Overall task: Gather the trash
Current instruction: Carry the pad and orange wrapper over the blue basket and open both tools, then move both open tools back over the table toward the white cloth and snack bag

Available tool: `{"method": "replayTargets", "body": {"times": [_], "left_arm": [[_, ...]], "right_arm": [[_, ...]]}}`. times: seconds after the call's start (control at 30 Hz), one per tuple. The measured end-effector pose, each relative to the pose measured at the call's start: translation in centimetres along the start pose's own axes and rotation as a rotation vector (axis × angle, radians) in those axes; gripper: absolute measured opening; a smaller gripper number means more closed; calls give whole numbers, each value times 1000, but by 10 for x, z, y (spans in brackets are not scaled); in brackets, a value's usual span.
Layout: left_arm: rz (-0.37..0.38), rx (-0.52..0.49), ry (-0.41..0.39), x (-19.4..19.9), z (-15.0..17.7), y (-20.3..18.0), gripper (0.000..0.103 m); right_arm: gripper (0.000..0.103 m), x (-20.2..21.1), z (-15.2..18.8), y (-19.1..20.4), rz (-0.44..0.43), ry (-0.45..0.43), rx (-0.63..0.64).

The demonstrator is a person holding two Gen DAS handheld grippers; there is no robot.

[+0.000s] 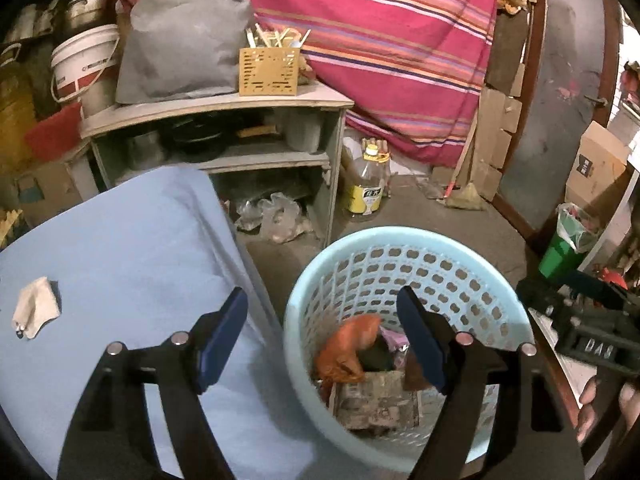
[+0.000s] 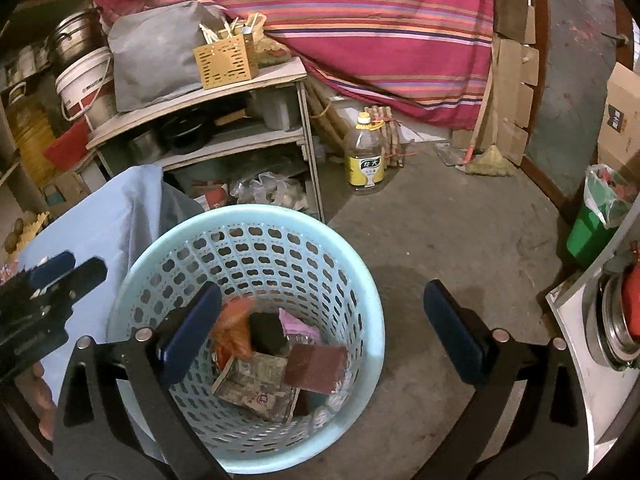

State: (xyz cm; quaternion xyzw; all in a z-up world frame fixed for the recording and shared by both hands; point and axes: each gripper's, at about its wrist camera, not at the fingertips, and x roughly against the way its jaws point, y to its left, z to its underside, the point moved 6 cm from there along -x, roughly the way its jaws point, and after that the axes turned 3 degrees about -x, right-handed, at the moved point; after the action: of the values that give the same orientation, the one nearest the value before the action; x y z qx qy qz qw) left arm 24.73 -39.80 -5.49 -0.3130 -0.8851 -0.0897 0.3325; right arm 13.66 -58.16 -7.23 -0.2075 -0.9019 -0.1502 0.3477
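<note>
A pale blue perforated basket (image 1: 384, 236) (image 2: 248, 216) stands on the floor beside a table with a light blue cloth (image 1: 120, 248). Inside lie an orange wrapper (image 1: 344, 348) (image 2: 232, 328), a printed carton (image 1: 376, 400) (image 2: 256, 388), a dark red-brown flat piece (image 2: 316, 368), a pink scrap (image 2: 296, 324) and a dark item (image 2: 268, 332). My left gripper (image 1: 322, 336) hangs open over the basket's left rim, nothing between its blue pads. My right gripper (image 2: 332, 332) stands wide open above the basket, also holding nothing. A small crumpled white scrap (image 1: 36, 306) rests on the blue cloth.
A grey shelf unit (image 1: 224, 108) with a wooden utensil box (image 1: 269, 70) stands behind the table. An oil bottle (image 1: 368, 184) (image 2: 365, 156) is on the floor, a broom (image 2: 490, 156) by the door, and a green bin (image 2: 592, 224) at the right. A striped blanket (image 1: 380, 40) hangs behind.
</note>
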Motion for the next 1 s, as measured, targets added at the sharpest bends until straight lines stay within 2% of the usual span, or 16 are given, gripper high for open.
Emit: {"method": "replayTargets", "body": {"times": [0.13,0.23,0.37,0.43,0.53,0.63,0.8,0.9,1.0], "left_arm": [[-39,18,-18,18,-1,26,77],[-80,30,-28,35,1,55,85],[-213,5,-76,69,7,112,92],[-270,9,-90,81,13,140,95],[-347,28,-93,94,22,188,96],[-406,34,-92,104,32,231,96],[-490,106,-120,126,51,301,96],[-498,124,-79,131,61,334,96],[-504,203,-58,136,75,376,96]], "right_arm": [[98,2,-6,8,-12,-17,-20],[98,4,-9,25,-26,-36,-13],[99,3,-11,61,-52,-47,4],[99,1,-12,87,-71,-48,15],[99,-3,-12,125,-100,-47,37],[99,-9,-12,169,-112,-54,65],[99,-30,-4,238,-144,-42,135],[99,-44,8,279,-168,11,178],[99,-56,25,320,-236,59,181]]}}
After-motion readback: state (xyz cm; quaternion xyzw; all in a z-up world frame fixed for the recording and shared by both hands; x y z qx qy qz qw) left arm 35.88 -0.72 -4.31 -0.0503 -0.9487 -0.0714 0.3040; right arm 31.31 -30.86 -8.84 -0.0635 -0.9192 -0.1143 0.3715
